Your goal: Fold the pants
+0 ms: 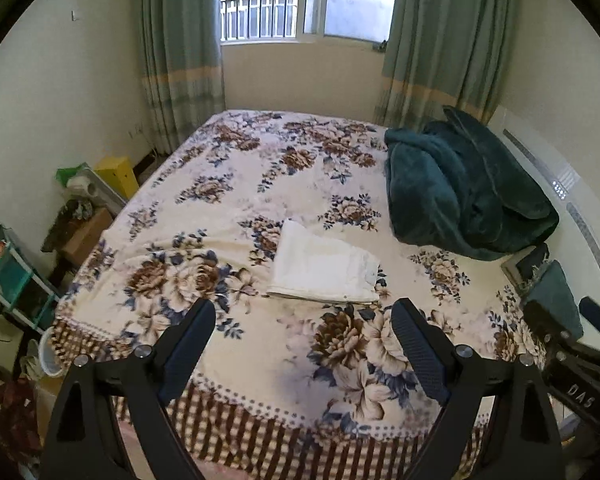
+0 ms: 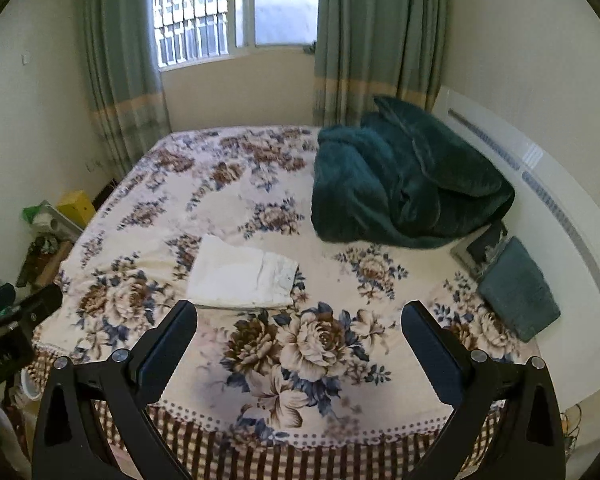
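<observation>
Left wrist view: the left tool point(image 1: 304, 312) hangs above the near edge of the bed point(image 1: 260, 408), its jaws wide apart and holding nothing. White pants point(image 1: 324, 270) lie folded into a compact rectangle on the floral bedspread point(image 1: 204, 184), toward the near middle of the bed and well apart from both tools. In the right wrist view the right tool point(image 2: 300, 314) is likewise spread and empty, with the pants point(image 2: 240, 276) off to its far left. The fold looks finished, so the risks are small ones. A careless dip of either tool could catch the near hem and pull the layers askew, since the cloth is loose and light. The rumpled dark green blanket point(image 1: 464, 188) heaped at the far right could slump toward the pants if the bedspread were tugged.
</observation>
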`<action>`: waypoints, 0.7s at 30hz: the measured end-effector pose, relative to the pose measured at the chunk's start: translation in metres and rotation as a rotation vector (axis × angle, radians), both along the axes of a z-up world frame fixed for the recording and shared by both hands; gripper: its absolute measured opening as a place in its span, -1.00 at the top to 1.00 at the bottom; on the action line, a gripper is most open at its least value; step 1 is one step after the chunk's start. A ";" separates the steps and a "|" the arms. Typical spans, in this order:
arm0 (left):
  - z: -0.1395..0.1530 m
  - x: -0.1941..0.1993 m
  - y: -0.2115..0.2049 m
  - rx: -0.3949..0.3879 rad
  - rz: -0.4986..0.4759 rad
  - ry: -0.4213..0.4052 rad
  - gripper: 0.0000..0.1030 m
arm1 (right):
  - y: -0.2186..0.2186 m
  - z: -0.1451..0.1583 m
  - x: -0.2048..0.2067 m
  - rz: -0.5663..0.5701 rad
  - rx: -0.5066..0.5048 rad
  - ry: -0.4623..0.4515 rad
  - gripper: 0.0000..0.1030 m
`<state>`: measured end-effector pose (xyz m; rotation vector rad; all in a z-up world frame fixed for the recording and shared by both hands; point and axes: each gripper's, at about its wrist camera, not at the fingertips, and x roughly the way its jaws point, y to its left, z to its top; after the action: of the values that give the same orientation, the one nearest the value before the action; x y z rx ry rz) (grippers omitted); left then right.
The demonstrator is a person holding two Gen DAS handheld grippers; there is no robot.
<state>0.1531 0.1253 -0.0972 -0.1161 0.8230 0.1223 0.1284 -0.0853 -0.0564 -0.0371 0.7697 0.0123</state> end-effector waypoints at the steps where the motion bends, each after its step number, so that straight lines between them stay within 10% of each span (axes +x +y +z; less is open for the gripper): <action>1: 0.009 -0.008 0.001 0.000 -0.001 -0.007 -0.74 | 0.002 0.010 -0.009 0.006 -0.003 -0.009 -1.00; 17: 0.072 -0.080 0.015 0.051 0.000 -0.051 -0.74 | 0.027 0.108 -0.110 0.038 0.019 -0.072 -1.00; 21: 0.073 -0.087 0.015 0.050 -0.014 -0.055 -1.00 | 0.034 0.112 -0.115 0.045 0.020 -0.068 -1.00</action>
<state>0.0665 0.1401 -0.0245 -0.0662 0.7657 0.1254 0.0134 -0.0509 0.0558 -0.0356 0.7008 0.0616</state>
